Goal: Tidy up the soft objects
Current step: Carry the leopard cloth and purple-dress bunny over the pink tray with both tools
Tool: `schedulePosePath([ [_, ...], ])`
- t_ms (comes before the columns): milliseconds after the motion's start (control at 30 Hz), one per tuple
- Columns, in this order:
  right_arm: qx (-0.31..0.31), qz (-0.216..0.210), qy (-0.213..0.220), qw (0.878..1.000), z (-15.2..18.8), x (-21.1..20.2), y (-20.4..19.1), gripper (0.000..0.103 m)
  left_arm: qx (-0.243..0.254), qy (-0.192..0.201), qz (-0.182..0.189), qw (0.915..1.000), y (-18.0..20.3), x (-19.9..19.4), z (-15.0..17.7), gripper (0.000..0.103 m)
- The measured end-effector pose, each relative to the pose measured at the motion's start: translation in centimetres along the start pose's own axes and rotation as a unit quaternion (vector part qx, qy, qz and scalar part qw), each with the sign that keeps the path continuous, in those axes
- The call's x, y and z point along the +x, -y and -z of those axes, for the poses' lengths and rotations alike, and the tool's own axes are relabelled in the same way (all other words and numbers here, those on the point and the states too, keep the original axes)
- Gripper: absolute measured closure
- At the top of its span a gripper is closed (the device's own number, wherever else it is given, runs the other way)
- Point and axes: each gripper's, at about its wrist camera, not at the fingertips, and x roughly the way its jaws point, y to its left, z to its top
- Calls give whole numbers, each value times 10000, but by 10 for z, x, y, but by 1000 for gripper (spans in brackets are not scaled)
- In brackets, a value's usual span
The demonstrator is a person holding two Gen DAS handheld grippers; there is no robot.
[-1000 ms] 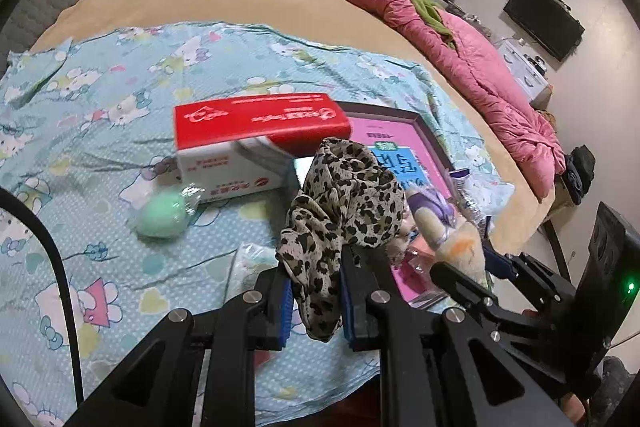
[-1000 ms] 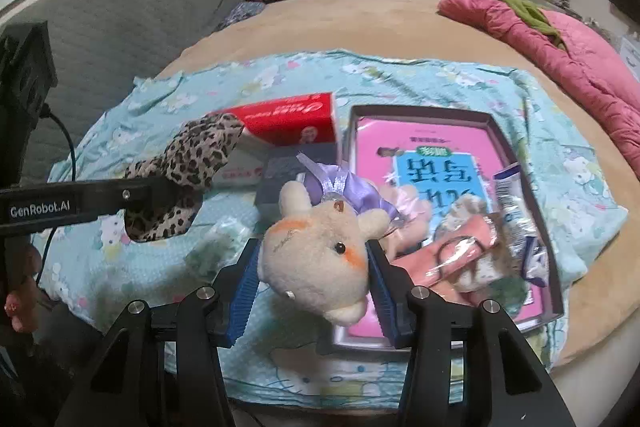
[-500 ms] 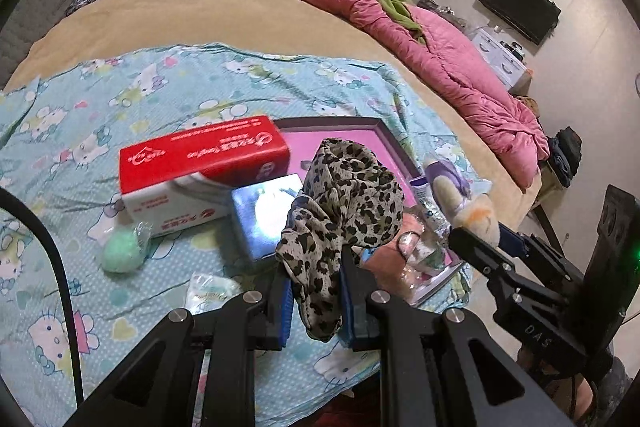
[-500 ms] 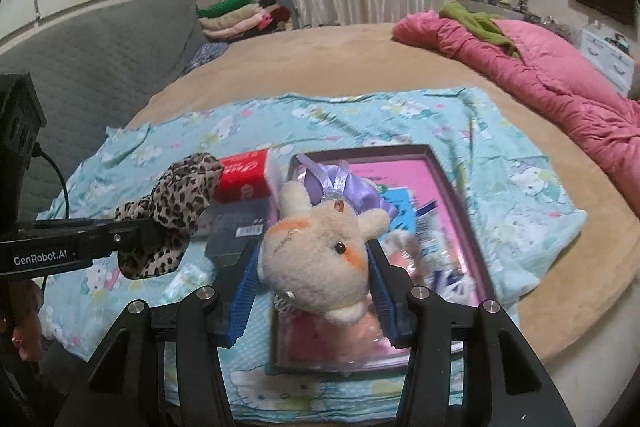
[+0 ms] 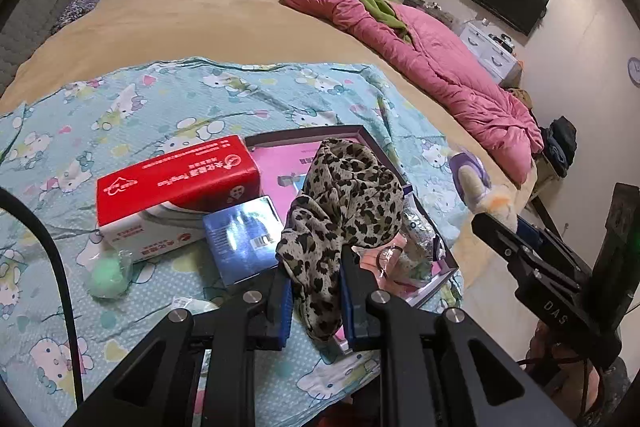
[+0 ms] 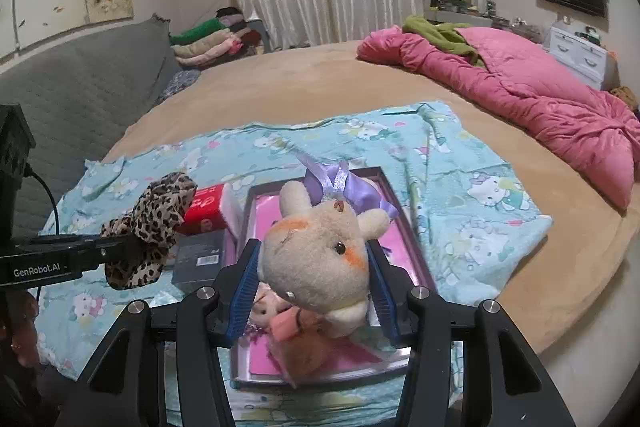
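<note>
While both grippers are raised above the tray [image 6: 386,183], each carries one soft item clear of the clutter, which appears intended to keep the load from snagging on the boxes below. The left gripper [image 5: 314,293] has its jaws closed on the scarf [image 5: 344,203], pinching it low so the bulk bunches above the pads and a short tail hangs beneath. The right gripper [image 6: 314,291] clamps the plush [image 6: 320,255] across the head, face turned toward the camera. The scarf is thin, leopard-printed and crumpled. The plush is cream with orange patches, a dark eye and a lilac ribbon behind it. The tray rests on the blanket [image 5: 168,103], with the red box [image 5: 176,183] and blue box [image 5: 242,239] just beside its left edge.
</note>
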Motion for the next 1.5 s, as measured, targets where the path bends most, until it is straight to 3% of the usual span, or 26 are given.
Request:
schedulePosePath([
  [433,164,170,3,9997,1,-3,19,50,211,-315,121,9992,23,37,-6,83],
  [867,33,-20,-198,9998,8,12,13,50,281,-841,15,9961,35,89,2,83],
  [1500,-36,-123,-384,9992,16,27,9,50,360,-1126,-139,9929,34,113,10,83],
])
